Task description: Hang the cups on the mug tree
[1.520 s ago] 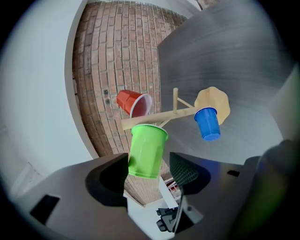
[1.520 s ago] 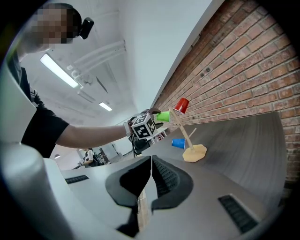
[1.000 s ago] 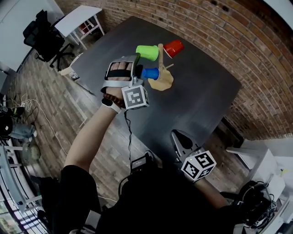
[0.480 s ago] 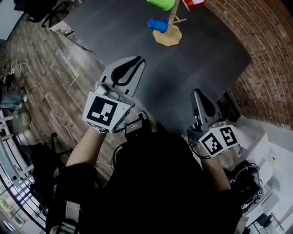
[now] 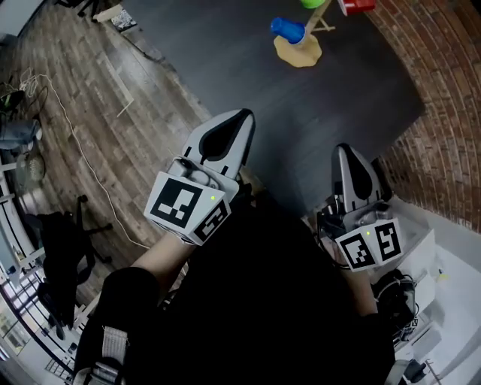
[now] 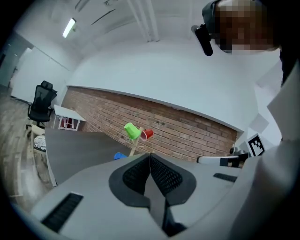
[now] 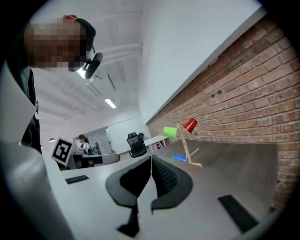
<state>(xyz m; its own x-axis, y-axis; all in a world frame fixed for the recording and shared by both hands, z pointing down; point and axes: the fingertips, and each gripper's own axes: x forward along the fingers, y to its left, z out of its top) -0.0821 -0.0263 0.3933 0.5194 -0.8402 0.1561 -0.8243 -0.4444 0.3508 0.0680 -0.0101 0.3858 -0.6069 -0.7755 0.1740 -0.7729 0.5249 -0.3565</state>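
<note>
The wooden mug tree (image 5: pixel 299 50) stands on the dark table at the top of the head view. A blue cup (image 5: pixel 288 28) hangs low on it, while a green cup (image 5: pixel 313 3) and a red cup (image 5: pixel 356 6) hang higher, cut by the frame edge. Both grippers are held close to my body, far from the tree. My left gripper (image 5: pixel 244 114) is shut and empty, and so is my right gripper (image 5: pixel 343 149). The left gripper view shows the green cup (image 6: pixel 131 131), red cup (image 6: pixel 147 134) and blue cup (image 6: pixel 120 156) far beyond its jaws. The right gripper view shows the tree (image 7: pixel 186 145) far off too.
The dark table (image 5: pixel 225 60) runs from my body to the brick wall (image 5: pixel 443 113). Wooden floor with cables (image 5: pixel 68 128) lies at the left. An office chair (image 6: pixel 41 101) and a small white table (image 6: pixel 65 117) stand beyond the table's far left end.
My left gripper has drawn back from the mug tree to my body and its jaws have closed with nothing in them. The head view has tipped down, so the tree sits at the top edge.
</note>
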